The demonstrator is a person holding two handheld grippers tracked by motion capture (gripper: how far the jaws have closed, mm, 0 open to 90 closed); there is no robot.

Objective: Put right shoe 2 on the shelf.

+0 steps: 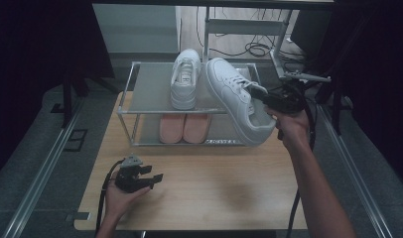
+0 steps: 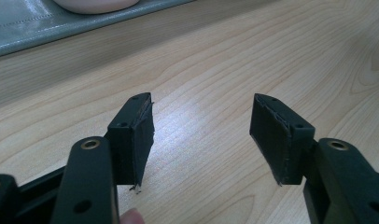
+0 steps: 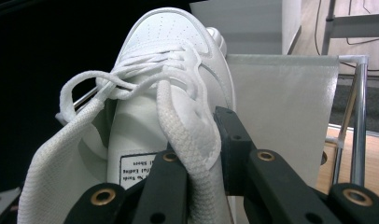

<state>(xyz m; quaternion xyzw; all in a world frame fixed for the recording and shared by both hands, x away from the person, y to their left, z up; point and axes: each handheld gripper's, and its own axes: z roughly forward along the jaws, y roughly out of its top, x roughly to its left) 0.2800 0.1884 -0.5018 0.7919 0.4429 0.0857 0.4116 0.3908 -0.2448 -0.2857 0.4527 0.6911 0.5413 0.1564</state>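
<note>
Right tongs [image 1: 261, 96] clamp the collar of a white lace-up leather sneaker [image 1: 234, 96], held tilted at the metal two-tier shoe rack's [image 1: 140, 84] top shelf beside its mate [image 1: 185, 77]. Left tongs [image 1: 152, 174] rest wide on the wooden surface [image 1: 214, 183]. Likely next: level and seat it.

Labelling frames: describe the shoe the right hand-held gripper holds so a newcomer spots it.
Find the metal shoe rack at the table's far edge. At its right end a white sneaker tilts off the top shelf, clamped by the right hand-held gripper; its twin sits flat.
</note>
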